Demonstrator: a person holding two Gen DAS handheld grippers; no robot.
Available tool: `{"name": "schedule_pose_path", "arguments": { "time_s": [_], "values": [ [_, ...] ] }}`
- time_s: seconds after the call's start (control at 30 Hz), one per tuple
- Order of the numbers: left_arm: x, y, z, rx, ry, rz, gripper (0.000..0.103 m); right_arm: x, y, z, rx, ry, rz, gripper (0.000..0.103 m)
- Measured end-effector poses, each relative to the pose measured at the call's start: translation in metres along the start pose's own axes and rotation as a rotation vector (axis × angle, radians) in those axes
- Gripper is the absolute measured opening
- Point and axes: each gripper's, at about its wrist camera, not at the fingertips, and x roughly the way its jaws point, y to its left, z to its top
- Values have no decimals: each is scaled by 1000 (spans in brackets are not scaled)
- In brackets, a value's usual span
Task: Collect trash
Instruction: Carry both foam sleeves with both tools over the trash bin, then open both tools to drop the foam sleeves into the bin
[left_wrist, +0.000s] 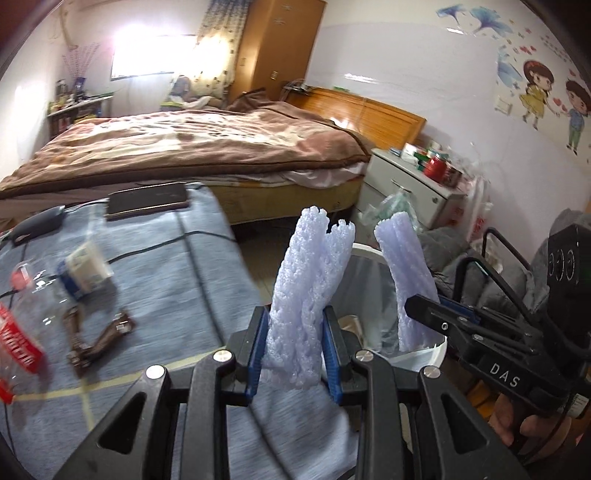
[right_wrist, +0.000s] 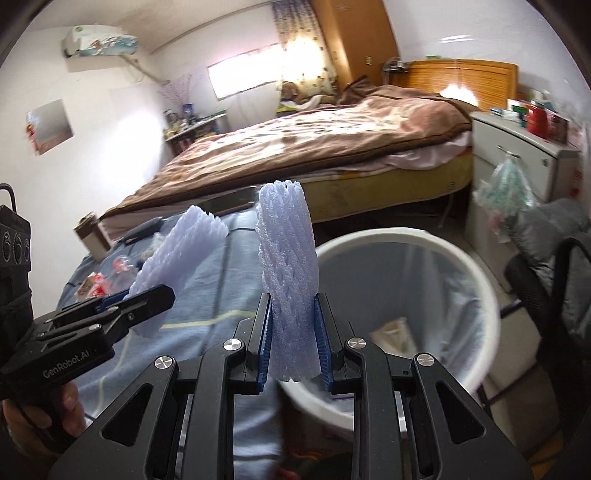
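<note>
Two foam sleeves are in the air, one per gripper. The left gripper (left_wrist: 295, 354) is pinching its foam net sleeve (left_wrist: 306, 288) near the bottom, and the right gripper (right_wrist: 293, 343) is clamped the same way on a second sleeve (right_wrist: 288, 280); both sleeves stand upright out of the jaws. The white bin (right_wrist: 476, 280), lined with a clear bag, sits just off the right edge of the worktop (left_wrist: 177, 266), and the right sleeve hangs close to its near rim while the left one looks to be over the worktop's edge.

The risk, I'd say, is the drop itself: the foam is light and springy, so a release short of the rim could send it bouncing off to the floor, or it may cling to the blue pads. The two grippers are near each other, so crowding over the opening could knock them together.

There's open room over the bin mouth. A black chair (right_wrist: 546, 295) crowds its far side. Left on the worktop: a clear bottle (left_wrist: 22, 314), a small carton (left_wrist: 86, 269), brown wrappers (left_wrist: 99, 339) and a phone (left_wrist: 147, 201) near the far edge.
</note>
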Motion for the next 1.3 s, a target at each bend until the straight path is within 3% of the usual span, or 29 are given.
{"name": "schedule_pose_path", "arguments": {
  "time_s": [0.3, 0.6, 0.7, 0.8, 1.3],
  "values": [
    [42, -47, 6, 49, 62, -37, 30, 4, -40, -2, 42, 25, -77, 24],
    [63, -63, 2, 44, 108, -46, 35, 11, -68, -8, 62, 72, -143, 28],
    [64, -62, 0, 41, 112, -41, 56, 11, -71, -10, 66, 77, -154, 39],
    [63, -59, -1, 31, 108, -47, 56, 10, -70, -11, 74, 78, -157, 58],
    [23, -39, -2, 28, 37, 13, 56, -4, -50, -8, 62, 28, -143, 59]
  ]
}}
